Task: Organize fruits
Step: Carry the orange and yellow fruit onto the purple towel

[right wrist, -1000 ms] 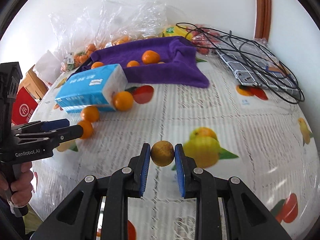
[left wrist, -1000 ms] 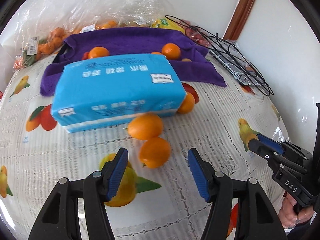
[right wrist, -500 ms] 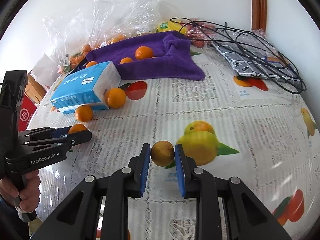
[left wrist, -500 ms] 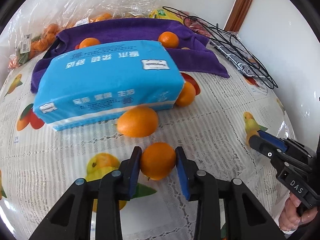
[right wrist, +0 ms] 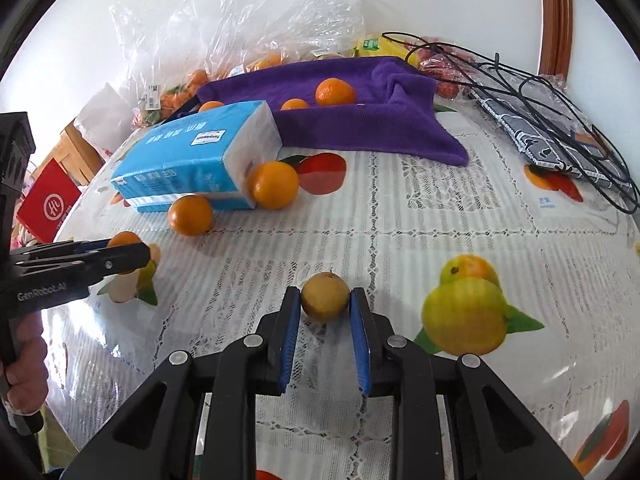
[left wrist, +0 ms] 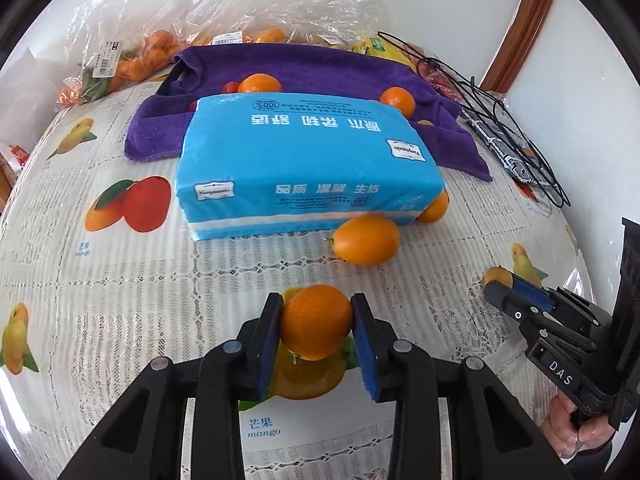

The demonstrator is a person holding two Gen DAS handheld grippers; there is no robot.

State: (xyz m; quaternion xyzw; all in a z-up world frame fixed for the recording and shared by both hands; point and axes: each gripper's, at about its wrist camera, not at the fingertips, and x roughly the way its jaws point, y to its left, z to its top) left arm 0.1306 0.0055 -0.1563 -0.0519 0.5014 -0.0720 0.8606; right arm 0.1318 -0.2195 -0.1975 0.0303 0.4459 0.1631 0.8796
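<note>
In the left wrist view my left gripper (left wrist: 317, 320) is shut on an orange (left wrist: 316, 326) just above the tablecloth. Another orange (left wrist: 367, 240) lies beyond it against the blue tissue pack (left wrist: 304, 168), and a third orange (left wrist: 435, 207) peeks out at the pack's right corner. My right gripper (right wrist: 325, 308) is shut on a small brownish-yellow fruit (right wrist: 325, 295). From the right wrist view the left gripper (right wrist: 116, 254) shows at the left edge with its orange (right wrist: 125, 240). Several oranges rest on the purple towel (right wrist: 360, 120).
Clear plastic bags of oranges (left wrist: 132, 56) lie behind the towel. A black wire rack (right wrist: 552, 120) on a patterned item sits at the right. A red card (right wrist: 50, 206) stands beyond the table's left edge. The tablecloth (right wrist: 440, 216) carries printed fruit.
My left gripper closed around the orange and now grips it, having moved in toward the tissue pack. My right gripper stayed shut on the small fruit while drifting slightly across the table.
</note>
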